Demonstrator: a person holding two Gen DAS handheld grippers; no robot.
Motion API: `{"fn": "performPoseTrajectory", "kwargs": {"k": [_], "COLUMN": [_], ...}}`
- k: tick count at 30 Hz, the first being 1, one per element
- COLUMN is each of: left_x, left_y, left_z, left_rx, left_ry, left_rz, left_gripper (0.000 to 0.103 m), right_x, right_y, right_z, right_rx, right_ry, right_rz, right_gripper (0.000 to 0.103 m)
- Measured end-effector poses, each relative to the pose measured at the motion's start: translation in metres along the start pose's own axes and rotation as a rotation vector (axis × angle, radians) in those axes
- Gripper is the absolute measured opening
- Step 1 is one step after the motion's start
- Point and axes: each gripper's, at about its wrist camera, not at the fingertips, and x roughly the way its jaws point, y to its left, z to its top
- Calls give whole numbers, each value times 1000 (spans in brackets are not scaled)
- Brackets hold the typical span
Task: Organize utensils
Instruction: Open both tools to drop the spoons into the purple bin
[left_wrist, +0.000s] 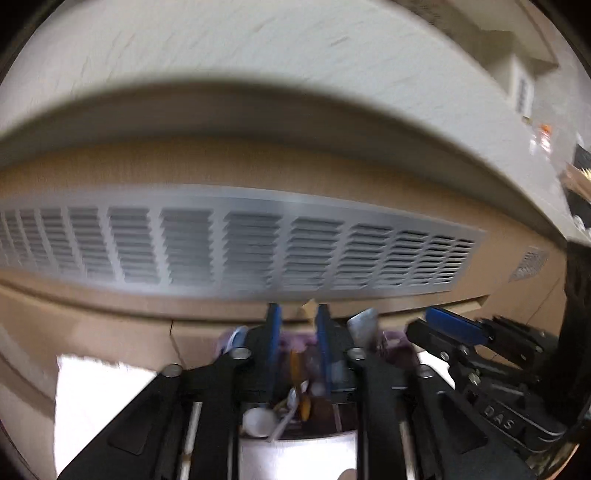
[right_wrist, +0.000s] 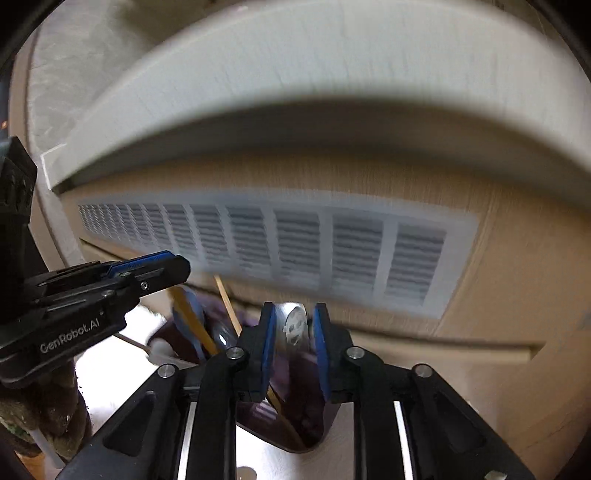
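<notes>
Beige wall panelling fills the background of both views, and a long grey vent grille (left_wrist: 236, 247) is seen running across it, ahead of and above the jaws, under a pale curved ledge (left_wrist: 258, 66). Everything is blurred.

Left wrist view first. At the far left, beside the jaws, a bright white patch of the table (left_wrist: 99, 387) is caught. The left gripper (left_wrist: 297, 314) is held with its blue pads (left_wrist: 274, 332) parted and nothing pinched between them, so it is read as open. Directly below and between the jaws a dark purple holder (left_wrist: 295, 343) is seen, crowded with utensils: a white spoon (left_wrist: 258, 421), an orange stick-like piece (left_wrist: 294, 365), other bits too smeared to name. Just right of the jaws a metal utensil head (left_wrist: 364, 325) is poking up. Further right the other gripper is visible, blue pad forward.

Now the right wrist view. At the far left the left gripper (right_wrist: 162, 269) is seen side-on, marked GenRobot.AI, over the table (right_wrist: 110, 354). Between it and the right jaws a wooden stick (right_wrist: 227, 302) and a blue-headed utensil (right_wrist: 188, 325) are leaning in the holder (right_wrist: 295, 417). The right gripper (right_wrist: 293, 314) is spread too, and a round metal utensil head with cut-outs (right_wrist: 295, 325) is framed in the gap between the pads; whether it is touched cannot be told. Off to the right, only panelling is shown.
</notes>
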Motion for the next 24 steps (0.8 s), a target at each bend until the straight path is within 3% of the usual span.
{"fn": "performPoseTrajectory", "kwargs": {"k": [2,5,9,11,19,24], "left_x": [-5,-36,-93,-121,-210,-247], "left_y": [7,3,-13,-21,-36,-46], "left_z": [-3,-15,-54,-79,-175,-216], "left_rx": [-30,0,84,114,87,94], "left_ry": [7,-39,-90,-117,-199,-220], "left_rz": [12,74,149,178,272,327], "left_gripper": [57,69,95,102,103,103], "right_x": [4,-11,-56,-84,-173,-202], "right_y": [-4,-9,-9,-5,20,39], "right_z": [-7,-15,-35,-51,-122,-163], "right_rx": [13,23,43,38,36,41], "right_ry": [22,9,-29,-58,-120,-124], "right_rz": [-5,-27,-34,-51,-121,-175], "right_gripper": [38,45,52,65,96,98]}}
